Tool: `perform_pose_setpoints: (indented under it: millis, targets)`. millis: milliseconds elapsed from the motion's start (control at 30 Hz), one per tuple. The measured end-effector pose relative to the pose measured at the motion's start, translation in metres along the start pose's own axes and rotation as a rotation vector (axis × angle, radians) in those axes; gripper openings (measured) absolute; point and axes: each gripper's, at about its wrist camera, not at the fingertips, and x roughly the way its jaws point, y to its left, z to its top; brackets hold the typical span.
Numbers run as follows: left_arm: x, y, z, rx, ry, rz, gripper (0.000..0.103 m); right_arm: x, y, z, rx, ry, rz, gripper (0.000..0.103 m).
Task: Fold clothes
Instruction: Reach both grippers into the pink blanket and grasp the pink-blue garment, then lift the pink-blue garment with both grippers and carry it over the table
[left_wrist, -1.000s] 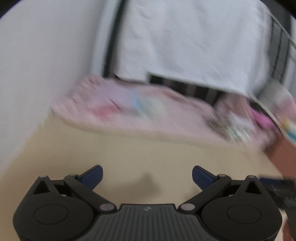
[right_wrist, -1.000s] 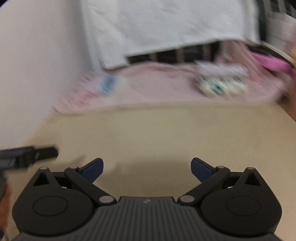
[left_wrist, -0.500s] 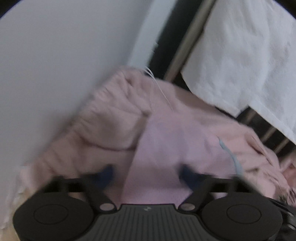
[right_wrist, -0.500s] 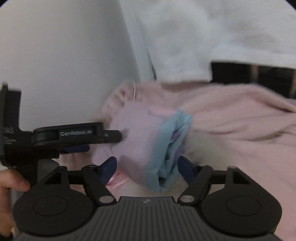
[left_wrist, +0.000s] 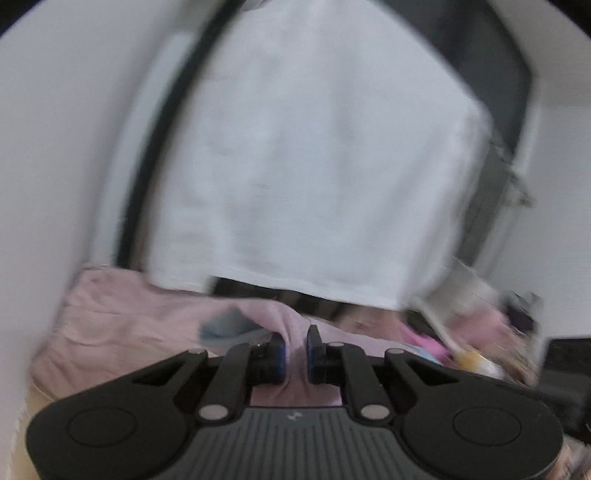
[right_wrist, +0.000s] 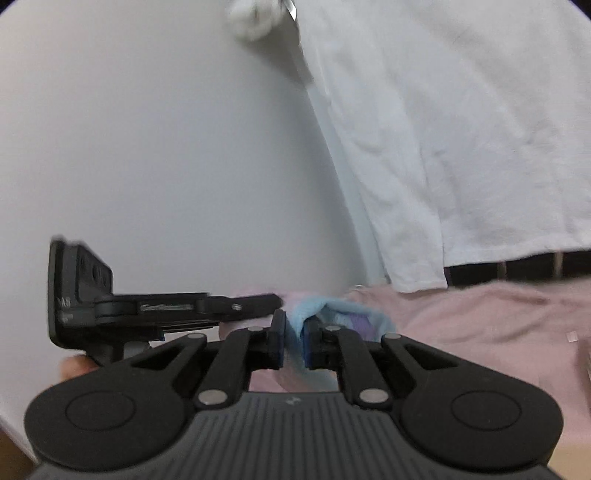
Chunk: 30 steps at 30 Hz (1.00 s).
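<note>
A lilac-pink garment (left_wrist: 291, 326) with a light-blue band (right_wrist: 332, 314) is lifted off a pink heap of cloth (left_wrist: 122, 325). My left gripper (left_wrist: 295, 349) has its jaws closing on a fold of the lilac fabric, and the pads press on it. In the right wrist view the left gripper (right_wrist: 273, 301) shows side-on, its tip at the same garment. My right gripper (right_wrist: 293, 339) is closing on the blue band, which is pinched between its pads. Most of the garment hangs hidden below both grippers.
A white cloth (left_wrist: 314, 166) hangs over a dark rail behind the heap, also in the right wrist view (right_wrist: 461, 129). A pale wall (right_wrist: 147, 147) stands close on the left. A person's hand (right_wrist: 74, 367) holds the left gripper. Coloured clutter (left_wrist: 476, 354) lies at the right.
Both grippers went from wide open over the tan surface to the pink heap, closed on the lilac garment and rose with it. The views now tilt up toward the white cloth.
</note>
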Motion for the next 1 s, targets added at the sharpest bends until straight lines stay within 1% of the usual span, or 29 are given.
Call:
perform_pose_setpoints:
  millis: [33,67,100,133,167,200,233,267,300,333,367,400,433,467,500,533,600,633,667,700,733,767,800,833,867,900,933,967,1000]
  targets:
    - [-0.012,-0.019,-0.01,0.021,0.015,-0.003,0.009,-0.018,0.003,-0.004,0.017,0.006,-0.004,0.008]
    - [-0.015,-0.036,-0.026,0.049,0.037,0.031,0.009,-0.034,0.004,-0.013,0.045,0.025,-0.018,0.008]
    - [-0.015,-0.052,-0.042,0.074,0.061,0.068,0.009,-0.048,0.005,-0.022,0.076,0.047,-0.034,0.008]
    - [-0.005,-0.061,-0.062,0.086,0.102,0.124,0.01,-0.058,0.005,-0.035,0.095,0.069,-0.07,0.009]
    - [0.007,-0.069,-0.082,0.101,0.14,0.182,0.015,-0.067,0.004,-0.048,0.111,0.091,-0.11,0.009]
    - [0.027,-0.072,-0.108,0.132,0.165,0.252,0.017,-0.064,-0.001,-0.065,0.126,0.127,-0.176,0.013]
    - [0.045,-0.074,-0.132,0.162,0.197,0.323,0.023,-0.052,-0.01,-0.083,0.125,0.172,-0.245,0.03]
    - [0.054,-0.071,-0.155,0.191,0.264,0.399,0.029,-0.043,-0.018,-0.101,0.106,0.231,-0.344,0.044]
    - [0.063,-0.068,-0.177,0.22,0.332,0.474,0.028,-0.035,-0.025,-0.12,0.083,0.294,-0.451,0.051]
    - [0.066,-0.065,-0.198,0.237,0.384,0.532,0.024,-0.028,-0.032,-0.138,0.059,0.356,-0.559,0.047]
    - [0.044,-0.06,-0.214,0.195,0.363,0.507,0.03,-0.039,-0.029,-0.153,0.048,0.362,-0.589,0.047]
    - [0.021,-0.055,-0.229,0.15,0.335,0.475,0.036,-0.063,-0.021,-0.166,0.047,0.31,-0.533,0.055]
    - [-0.009,-0.05,-0.242,0.093,0.28,0.416,0.055,-0.091,-0.014,-0.179,0.063,0.247,-0.461,0.073]
    - [-0.028,-0.048,-0.254,0.033,0.252,0.398,0.074,-0.11,-0.009,-0.191,0.084,0.221,-0.422,0.08]
    - [-0.048,-0.045,-0.266,-0.027,0.223,0.379,0.079,-0.128,-0.004,-0.202,0.105,0.205,-0.391,0.084]
    - [-0.065,-0.044,-0.277,-0.078,0.2,0.36,0.081,-0.129,-0.001,-0.209,0.108,0.213,-0.375,0.084]
    - [-0.069,-0.047,-0.286,-0.093,0.209,0.32,0.081,-0.124,0.004,-0.222,0.106,0.242,-0.353,0.083]
    - [-0.062,-0.046,-0.289,-0.082,0.201,0.314,0.081,-0.121,0.007,-0.228,0.104,0.256,-0.341,0.082]
    - [-0.056,-0.05,-0.29,-0.058,0.211,0.332,0.075,-0.118,0.009,-0.234,0.103,0.271,-0.33,0.08]
    - [-0.05,-0.055,-0.291,-0.033,0.226,0.352,0.07,-0.115,0.012,-0.24,0.102,0.285,-0.319,0.072]
    - [-0.044,-0.063,-0.292,-0.005,0.265,0.378,0.062,-0.107,0.017,-0.243,0.085,0.298,-0.334,0.059]
    - [-0.039,-0.07,-0.293,0.024,0.298,0.407,0.053,-0.098,0.019,-0.243,0.051,0.305,-0.363,0.054]
    - [-0.036,-0.077,-0.293,0.057,0.304,0.44,0.046,-0.088,0.02,-0.243,0.013,0.311,-0.395,0.04]
    - [-0.037,-0.079,-0.297,0.062,0.321,0.438,0.024,-0.082,0.024,-0.245,-0.021,0.318,-0.427,0.022]
    - [-0.038,-0.081,-0.299,0.061,0.339,0.43,0.002,-0.078,0.029,-0.248,-0.055,0.325,-0.459,0.012]
    - [-0.038,-0.08,-0.296,0.027,0.358,0.397,0.002,-0.078,0.032,-0.246,-0.051,0.329,-0.446,0.004]
    - [-0.04,-0.078,-0.293,-0.02,0.354,0.367,0.002,-0.079,0.035,-0.244,-0.037,0.332,-0.42,0.003]
    - [-0.048,-0.08,-0.285,-0.05,0.32,0.361,0.002,-0.08,0.037,-0.241,-0.022,0.335,-0.394,0.003]
    - [-0.06,-0.083,-0.276,-0.061,0.266,0.367,0.002,-0.091,0.047,-0.232,-0.024,0.282,-0.379,0.003]
